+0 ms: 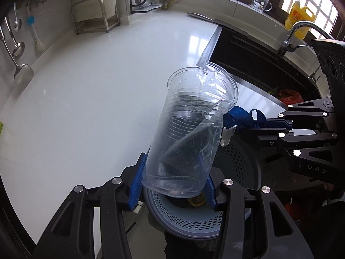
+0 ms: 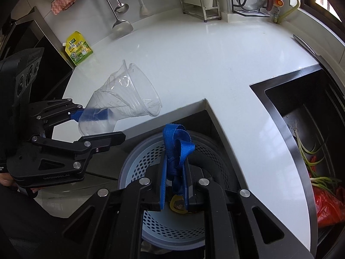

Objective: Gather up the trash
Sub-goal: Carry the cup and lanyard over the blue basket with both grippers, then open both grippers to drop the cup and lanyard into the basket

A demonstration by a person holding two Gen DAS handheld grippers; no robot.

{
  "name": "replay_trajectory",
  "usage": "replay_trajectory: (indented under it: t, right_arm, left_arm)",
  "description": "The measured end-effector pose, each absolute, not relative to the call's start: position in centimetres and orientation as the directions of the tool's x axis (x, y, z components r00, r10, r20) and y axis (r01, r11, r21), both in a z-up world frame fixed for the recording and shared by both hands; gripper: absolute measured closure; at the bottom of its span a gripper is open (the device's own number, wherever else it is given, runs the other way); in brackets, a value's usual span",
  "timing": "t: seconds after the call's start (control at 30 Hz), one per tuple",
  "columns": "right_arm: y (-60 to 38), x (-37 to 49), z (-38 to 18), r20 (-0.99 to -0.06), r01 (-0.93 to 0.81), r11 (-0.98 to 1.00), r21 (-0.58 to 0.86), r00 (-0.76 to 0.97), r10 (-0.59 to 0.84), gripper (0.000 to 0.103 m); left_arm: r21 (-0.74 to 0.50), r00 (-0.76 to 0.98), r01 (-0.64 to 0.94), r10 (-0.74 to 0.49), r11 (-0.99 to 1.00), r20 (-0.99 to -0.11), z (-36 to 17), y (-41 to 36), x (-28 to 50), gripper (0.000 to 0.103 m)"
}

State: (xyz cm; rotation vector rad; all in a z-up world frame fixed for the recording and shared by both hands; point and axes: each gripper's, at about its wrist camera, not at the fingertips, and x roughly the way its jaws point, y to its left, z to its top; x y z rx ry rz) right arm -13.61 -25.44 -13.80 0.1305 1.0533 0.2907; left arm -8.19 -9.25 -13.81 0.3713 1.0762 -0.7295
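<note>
Left claw (image 1: 172,183) clamped on stack of clear plastic cups (image 1: 189,129), grip low near the base, rims tilted up and away over white counter (image 1: 97,75). Right claw (image 2: 174,196) pinched nearly shut on blue strap (image 2: 175,149), loops sticking up past the tips. Both hanging over perforated grey bin (image 2: 172,226) just below the counter edge; some yellowish scrap already at the bottom.

Likely step: drop both into bin.

- Bring cup base over the bin's centre before release; base currently near its rim in the left view.
- Tip the rims down so the stack slides in, not bounces out.
- Open left fully; cups flex and may cling to the pads.
- Strap is limp; may snag on a pad, so open wide and shake if needed.
- Keep claws apart; strap sits just beside the cups.
</note>
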Motion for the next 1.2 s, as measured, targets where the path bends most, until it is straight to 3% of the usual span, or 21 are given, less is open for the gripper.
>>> replay_trajectory:
  t: [0.73, 1.03, 1.07, 1.13, 1.17, 1.2]
  right_arm:
    - [-26.3, -15.4, -22.5, -0.923, -0.171, 0.970, 0.175, 0.315, 0.222, 0.091]
    - [-26.1, -15.1, -24.0, -0.937, -0.181, 0.969, 0.169, 0.277, 0.215, 0.089]
    - [-26.2, -15.0, -24.1, -0.938, -0.179, 0.968, 0.175, 0.269, 0.219, 0.088]
    - [-26.2, -14.6, -24.2, -0.941, -0.178, 0.968, 0.178, 0.256, 0.221, 0.068]
    - [-26.2, -14.6, -24.1, -0.941, -0.178, 0.968, 0.177, 0.259, 0.220, 0.048]
    - [-26.2, -14.6, -24.0, -0.938, -0.177, 0.967, 0.181, 0.264, 0.224, 0.044]
  left_arm:
    - [-0.111, 0.094, 0.704, -0.246, 0.701, -0.965, -22.6, -11.0, -10.5, 0.057]
    - [-0.115, 0.070, 0.708, -0.231, 0.697, -0.970, -23.1, -11.4, -10.6, 0.055]
    - [-0.111, 0.072, 0.707, -0.228, 0.698, -0.971, -23.2, -11.3, -10.6, 0.051]
    - [-0.095, 0.087, 0.706, -0.220, 0.702, -0.972, -23.1, -10.9, -10.6, 0.036]
    - [-0.085, 0.099, 0.706, -0.216, 0.703, -0.971, -23.0, -10.8, -10.7, 0.029]
    - [-0.075, 0.106, 0.710, -0.211, 0.701, -0.972, -22.9, -10.6, -10.7, 0.028]
